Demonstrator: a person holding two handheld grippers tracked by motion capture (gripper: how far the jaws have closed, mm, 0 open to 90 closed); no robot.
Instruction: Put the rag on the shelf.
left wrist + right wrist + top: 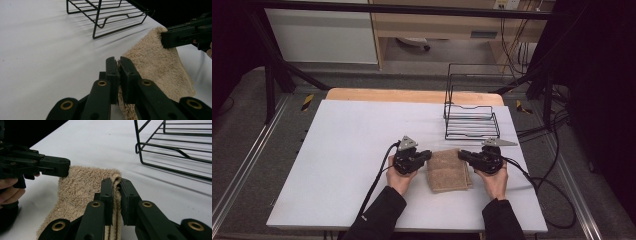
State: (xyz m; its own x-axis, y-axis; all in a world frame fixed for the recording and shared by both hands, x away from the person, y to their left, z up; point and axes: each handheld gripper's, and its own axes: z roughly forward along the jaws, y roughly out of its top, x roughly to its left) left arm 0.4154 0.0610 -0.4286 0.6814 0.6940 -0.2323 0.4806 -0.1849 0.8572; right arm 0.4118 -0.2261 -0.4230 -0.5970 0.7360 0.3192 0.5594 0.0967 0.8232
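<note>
Folded tan terry towel (448,170) lies between both grippers — left gripper (119,65) and right gripper (116,185) each clamped on a far corner edge. Lift evenly, keep tension equal, steer toward black wire rack (471,121) beyond the jaws.

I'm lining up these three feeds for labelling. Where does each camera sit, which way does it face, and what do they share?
High view: above the person's side, looking forward and down on the table; forearms, both hands.
Left gripper view: rides the left claw, facing the wire rack.
Right gripper view: rides the right claw, facing the left claw.
All share the towel, pinched from both sides.
</note>
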